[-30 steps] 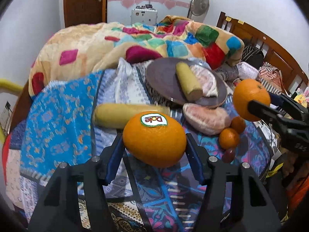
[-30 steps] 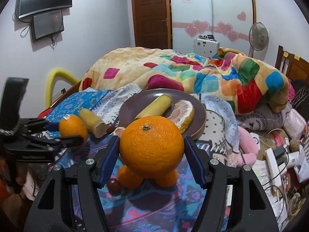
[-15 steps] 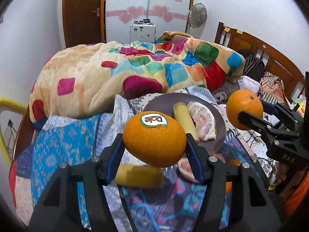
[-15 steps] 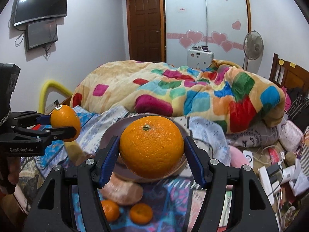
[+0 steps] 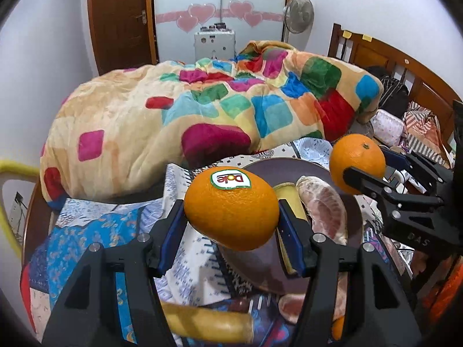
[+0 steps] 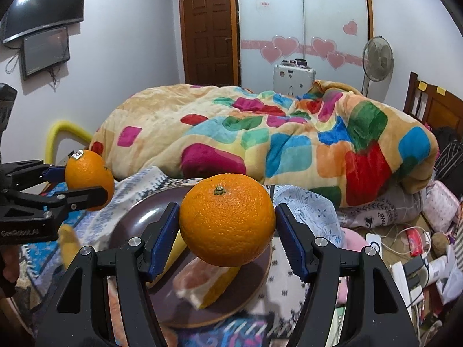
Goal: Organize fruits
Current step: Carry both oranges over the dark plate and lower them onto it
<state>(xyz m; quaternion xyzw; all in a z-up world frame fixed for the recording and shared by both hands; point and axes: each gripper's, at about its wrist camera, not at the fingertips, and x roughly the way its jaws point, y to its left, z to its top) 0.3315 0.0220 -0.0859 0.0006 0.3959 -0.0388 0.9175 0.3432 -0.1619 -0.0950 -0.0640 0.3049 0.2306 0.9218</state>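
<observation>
The stickered orange sits clamped between the blue pads of the left gripper, held in the air above the near left edge of the brown plate. The plain orange, stem up, is pinched in the right gripper over the plate's middle. On the plate lie a yellow stick and a peeled pomelo piece, both partly hidden behind the held fruit and fingers. Below the left gripper a second yellow stick and another pomelo piece are cut off by the frame; a small orange barely shows. Behind spreads a colourful blanket on the bed, with a fan and door beyond.
</observation>
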